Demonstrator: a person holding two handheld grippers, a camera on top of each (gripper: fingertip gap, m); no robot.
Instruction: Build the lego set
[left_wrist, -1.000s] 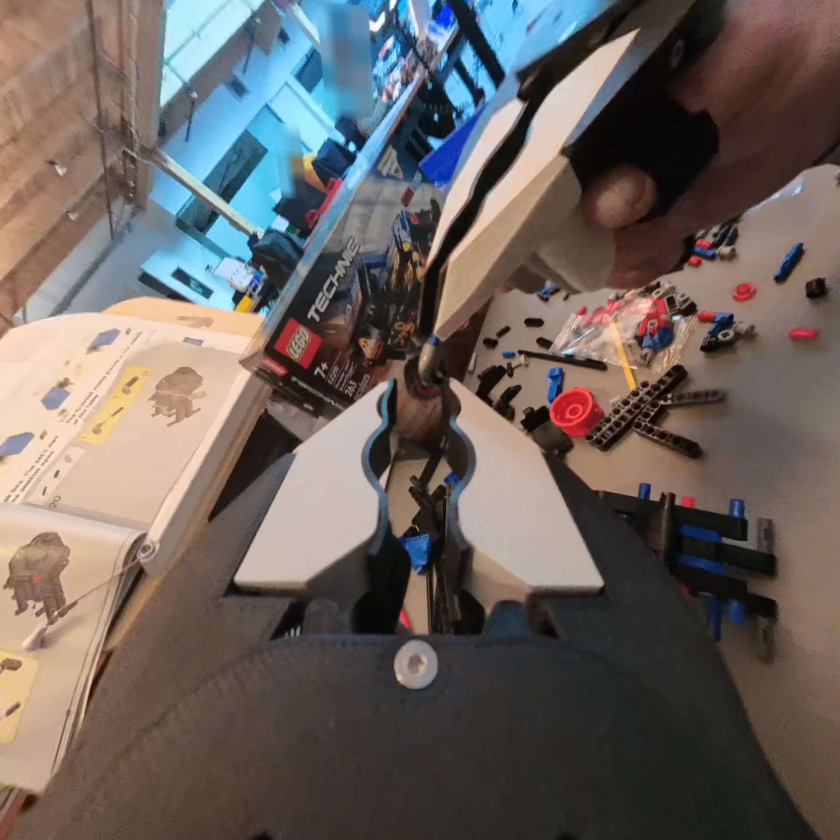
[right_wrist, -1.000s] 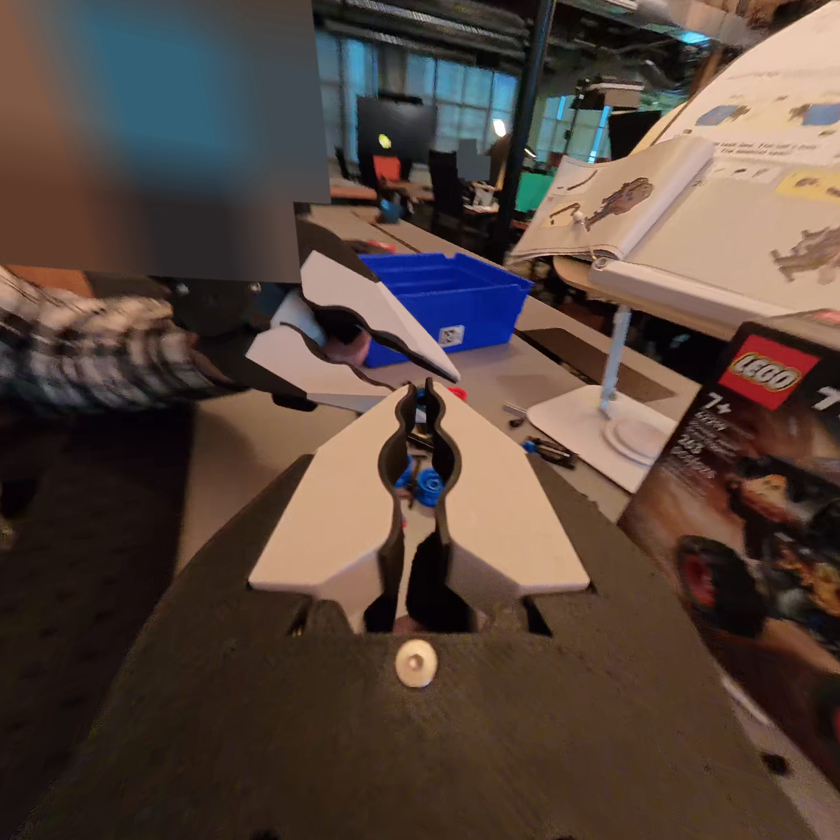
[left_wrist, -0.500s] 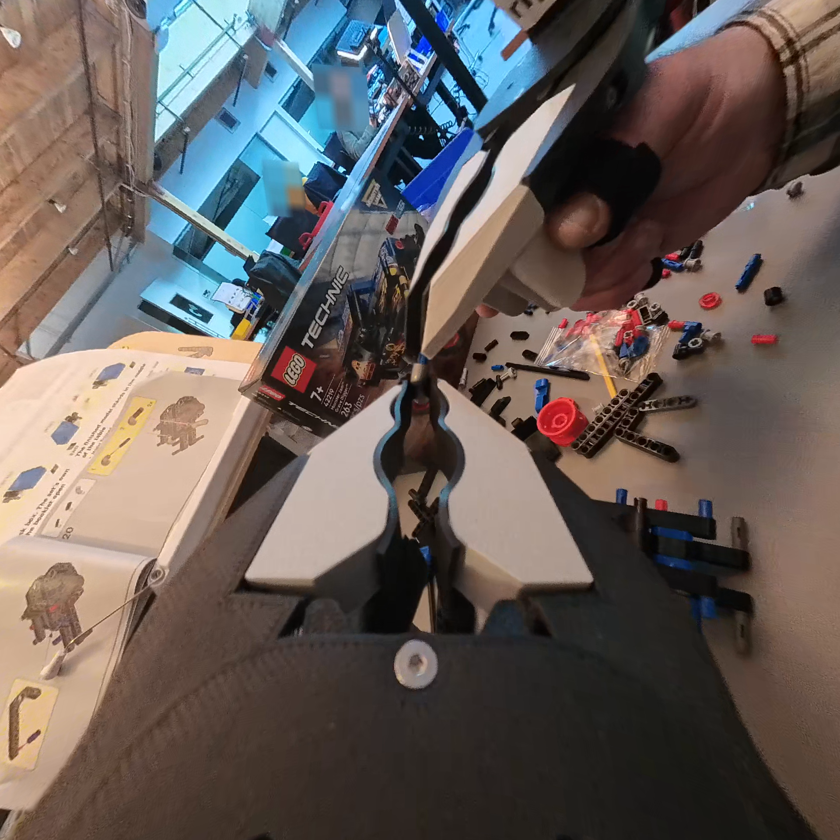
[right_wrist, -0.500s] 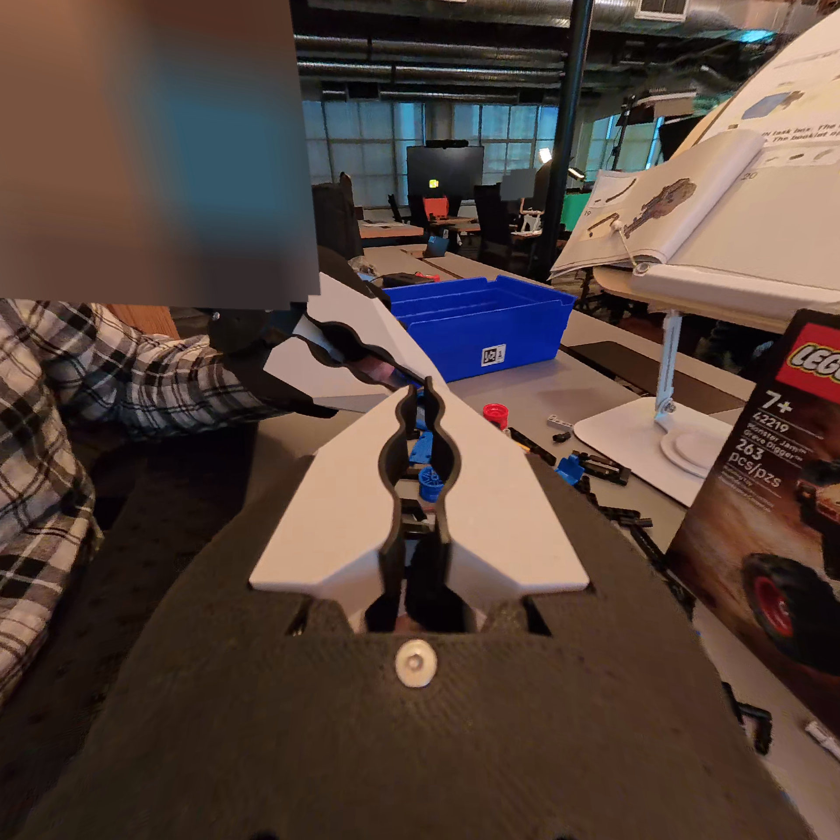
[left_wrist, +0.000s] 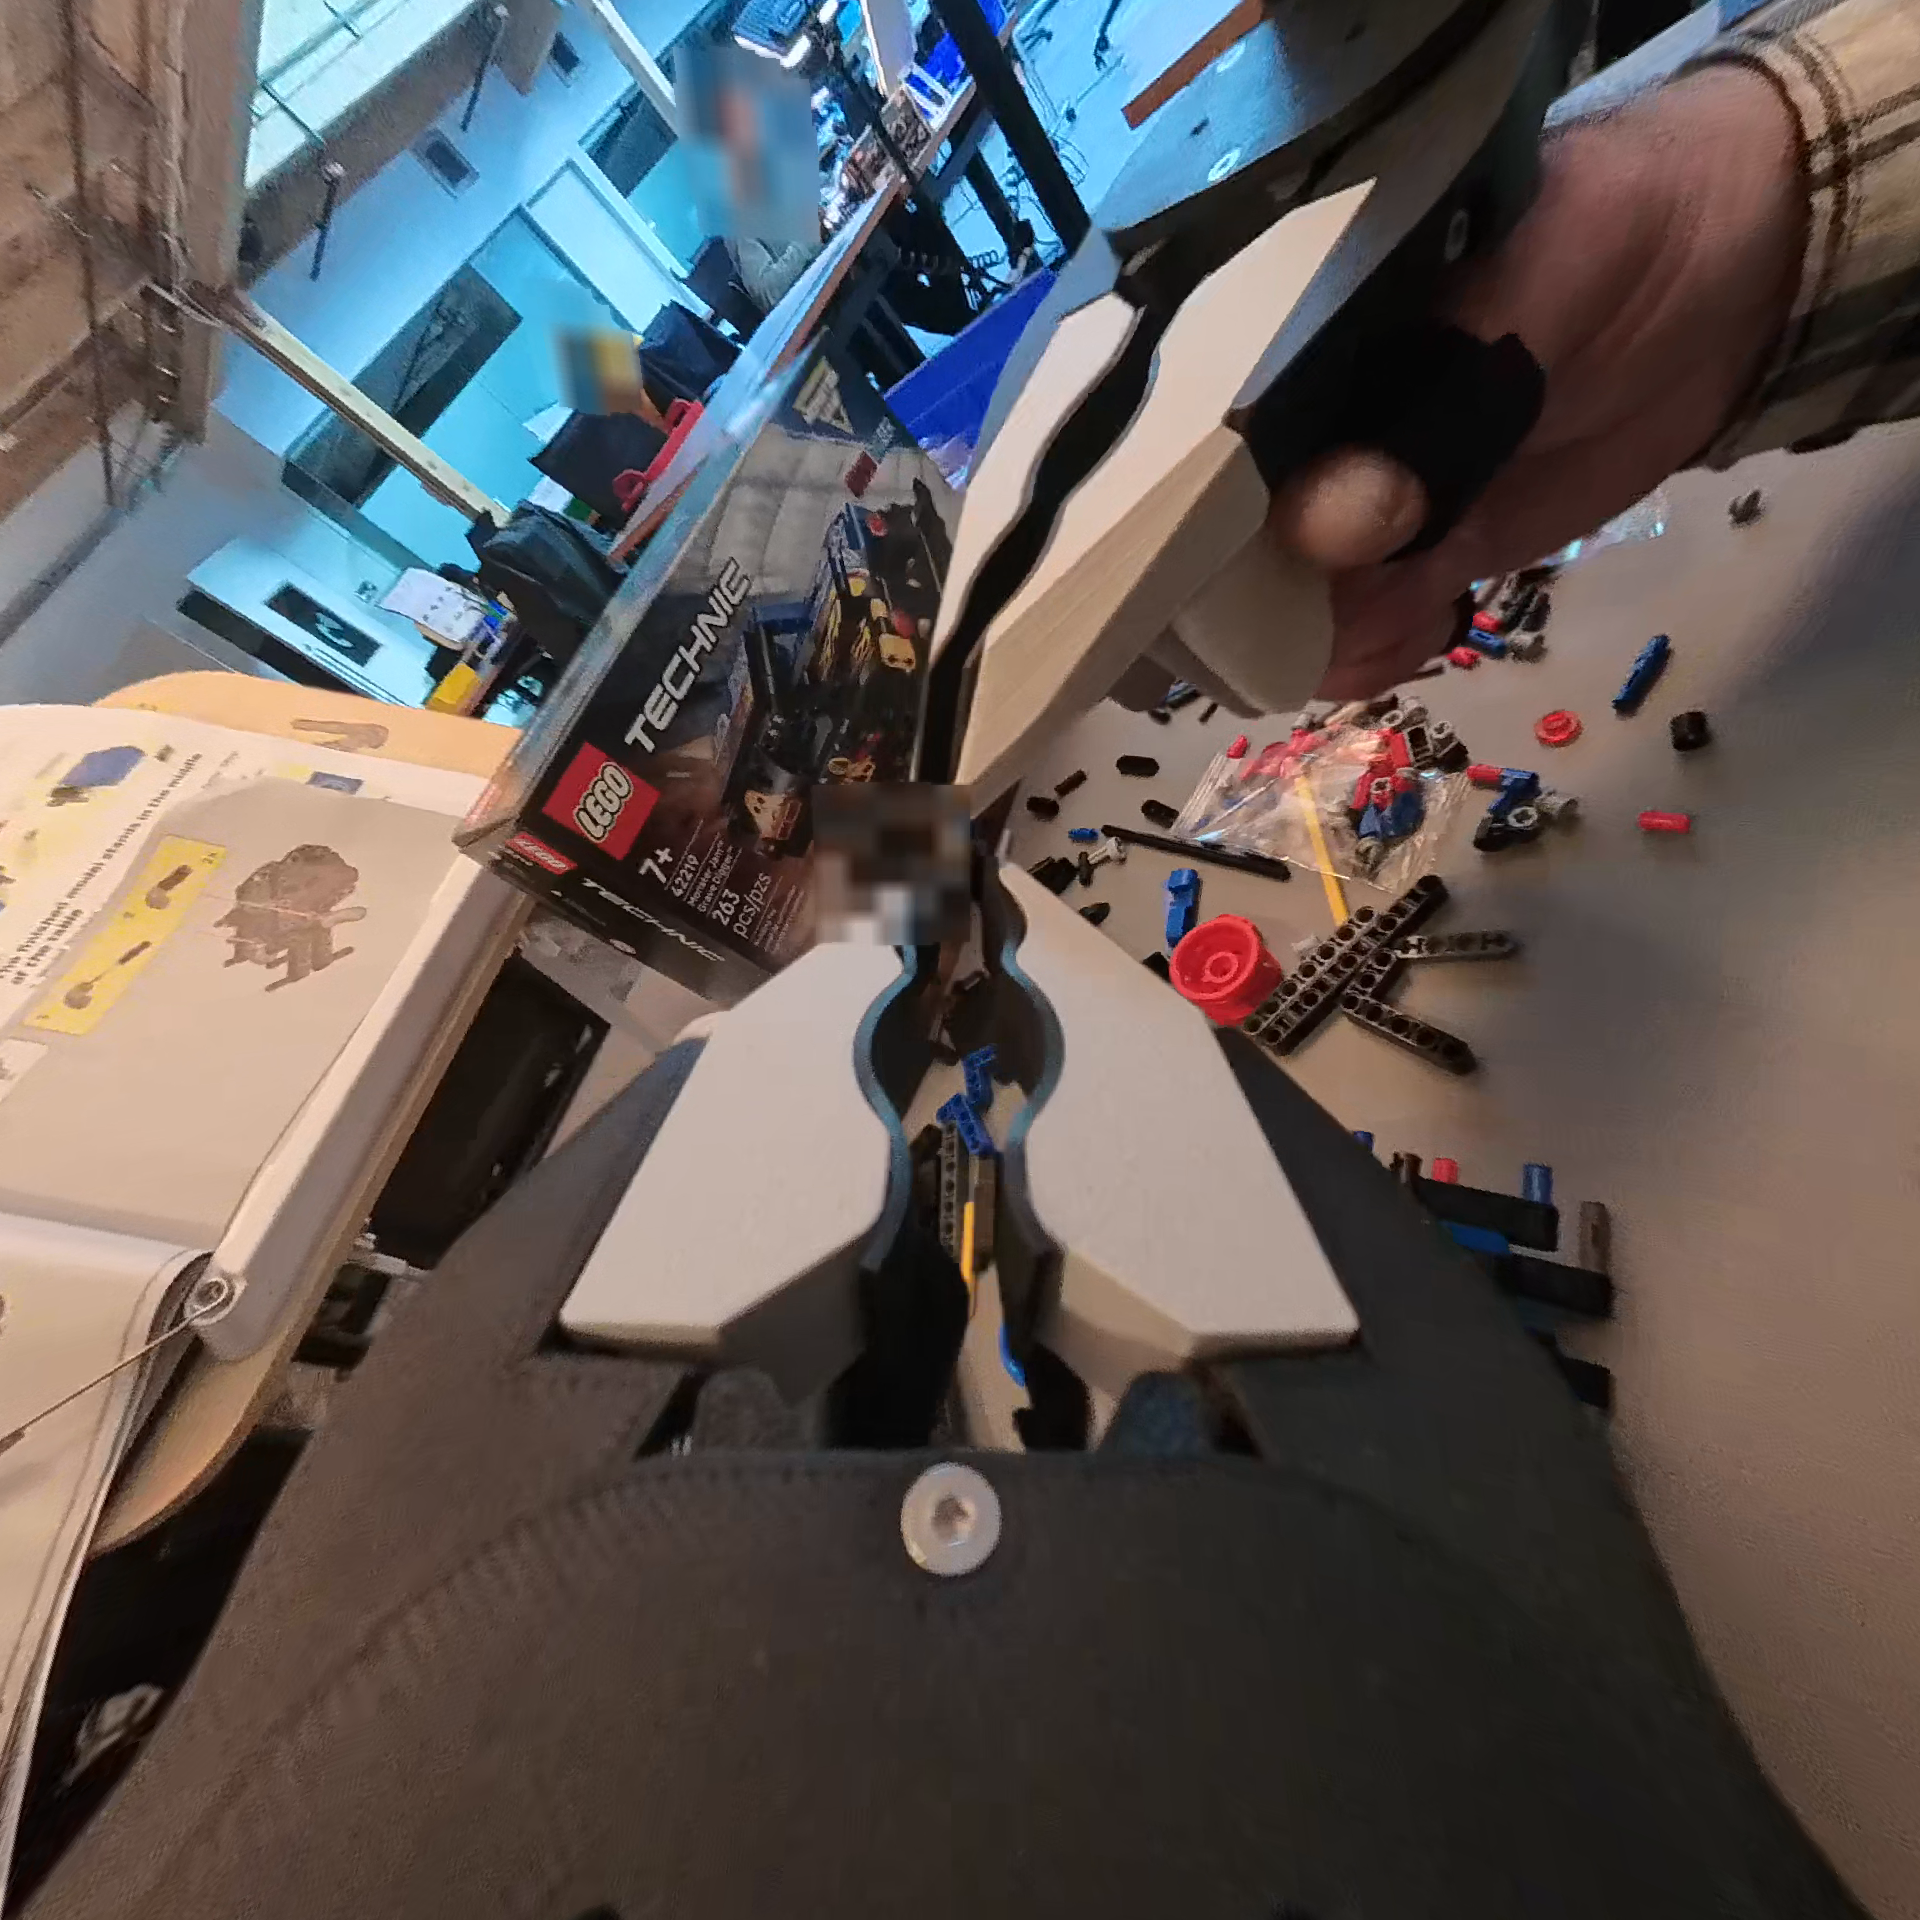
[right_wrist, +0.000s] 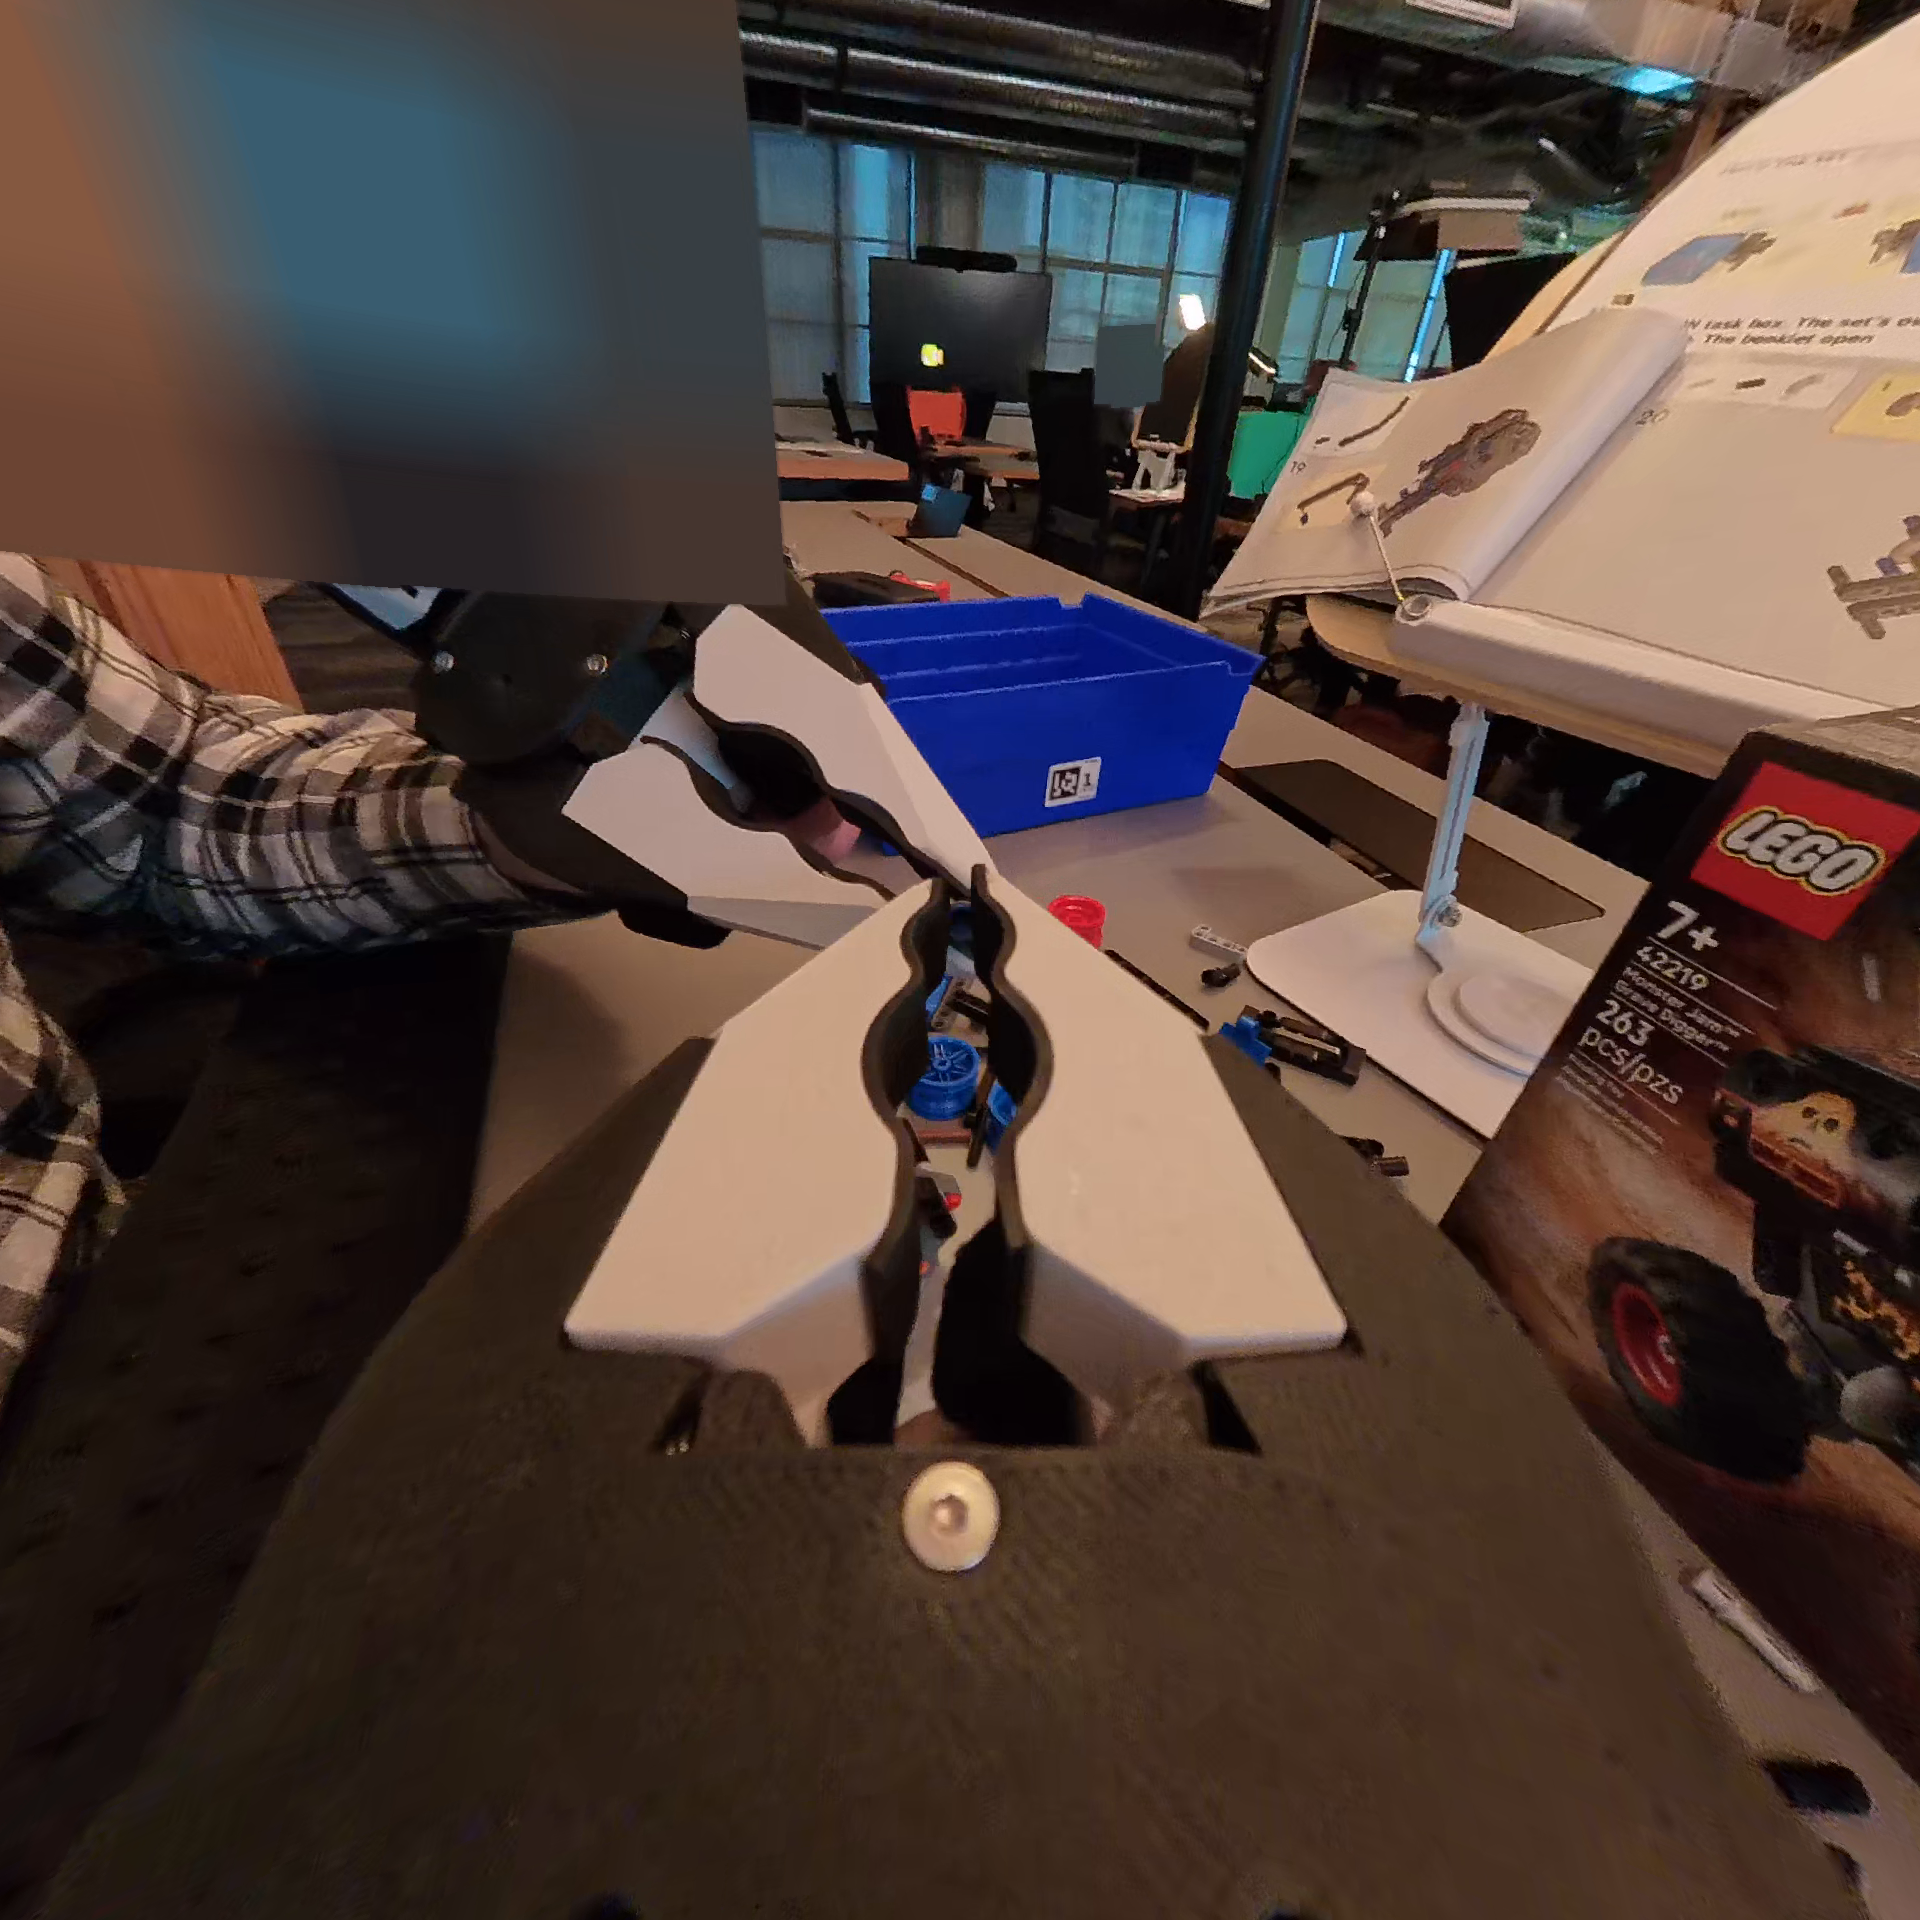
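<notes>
My left gripper (left_wrist: 954, 914) and right gripper (right_wrist: 958, 883) meet tip to tip above the grey table (left_wrist: 1745, 1091). Both have their jaws almost together. A mosaic patch covers the meeting point in the left wrist view, so the small piece between the tips is hidden. The right gripper (left_wrist: 945, 764) comes in from the upper right, held by a hand. The left gripper (right_wrist: 914, 883) comes in from the left. Loose parts lie below: a red wheel hub (left_wrist: 1221, 966), crossed black beams (left_wrist: 1351, 977), a bag of parts (left_wrist: 1340, 779) and a black-and-blue part-built assembly (left_wrist: 1496, 1236).
The set's box (left_wrist: 707, 748) stands upright just behind the grippers and on the right in the right wrist view (right_wrist: 1766, 1039). An open instruction booklet (right_wrist: 1558, 499) rests on a white stand (right_wrist: 1382, 966). A blue bin (right_wrist: 1039, 717) sits farther back. A blue wheel hub (right_wrist: 945, 1070) lies under the right gripper. Only a small space, under 4 cm, lies between the two pairs of fingers. The red wheel hub (left_wrist: 1221, 966) is about 15 centimeters from both grippers' fingertips.
The left jaws have narrowed around the small grey piece at the right gripper's tip. Both grippers have lifted and tilted a little while staying tip to tip.
</notes>
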